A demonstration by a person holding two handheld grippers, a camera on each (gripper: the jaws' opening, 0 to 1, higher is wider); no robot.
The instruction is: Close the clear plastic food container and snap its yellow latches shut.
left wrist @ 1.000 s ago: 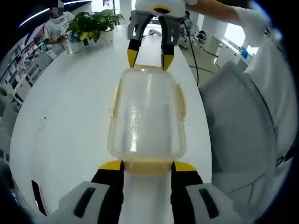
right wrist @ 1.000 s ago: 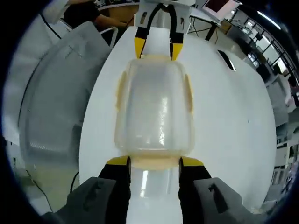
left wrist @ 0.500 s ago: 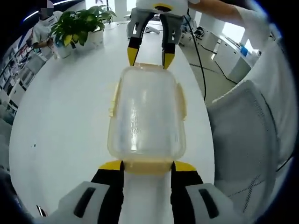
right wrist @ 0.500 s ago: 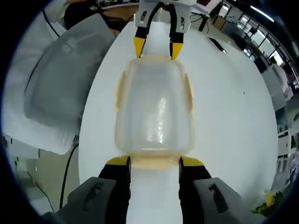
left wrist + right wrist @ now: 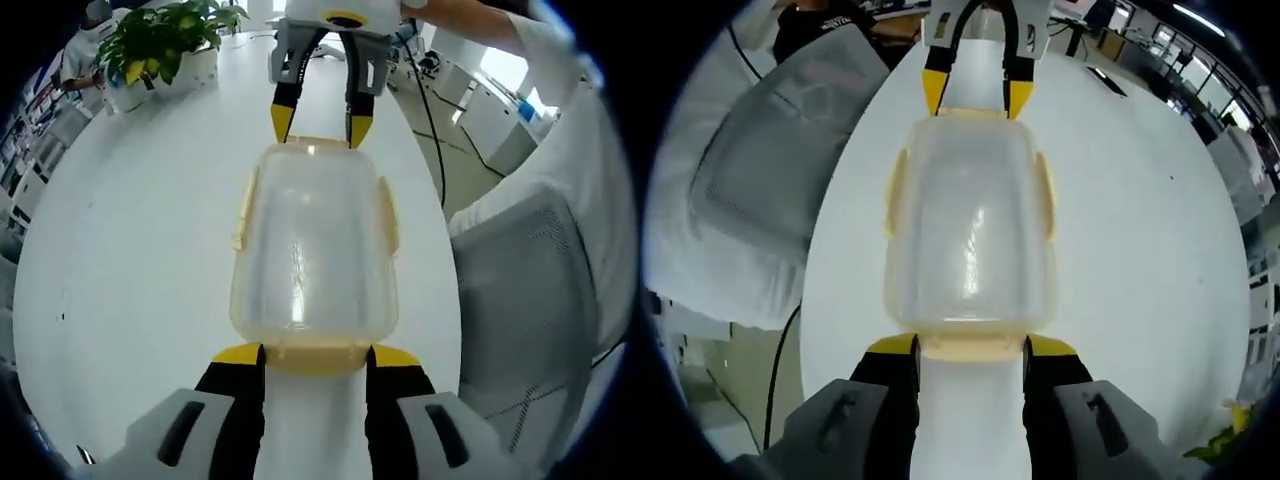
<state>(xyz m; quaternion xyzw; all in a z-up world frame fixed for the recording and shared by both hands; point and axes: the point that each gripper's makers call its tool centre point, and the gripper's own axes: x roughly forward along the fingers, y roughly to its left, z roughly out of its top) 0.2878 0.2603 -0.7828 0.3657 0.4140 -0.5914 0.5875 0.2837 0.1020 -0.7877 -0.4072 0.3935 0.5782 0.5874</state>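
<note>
The clear plastic container (image 5: 312,240) with its lid on is held up over the white table (image 5: 130,230), between my two grippers. My left gripper (image 5: 315,357) is shut on the yellow latch at its near end. My right gripper (image 5: 317,125) grips the far end, its yellow tips on either side of that latch. In the right gripper view the container (image 5: 970,230) runs from my right gripper (image 5: 970,347) up to my left gripper (image 5: 978,95). Yellow side latches (image 5: 243,205) (image 5: 386,215) jut slightly out from the long sides.
A potted green plant (image 5: 165,45) stands at the table's far left edge. A grey mesh chair (image 5: 530,290) sits beside the table on the right, also seen as the chair (image 5: 770,150) in the right gripper view. A person's white sleeve (image 5: 480,20) reaches to the right gripper.
Both views have swung over the table and the background has shifted. The container stays fixed between the two grippers, which keep the same hold on its ends.
</note>
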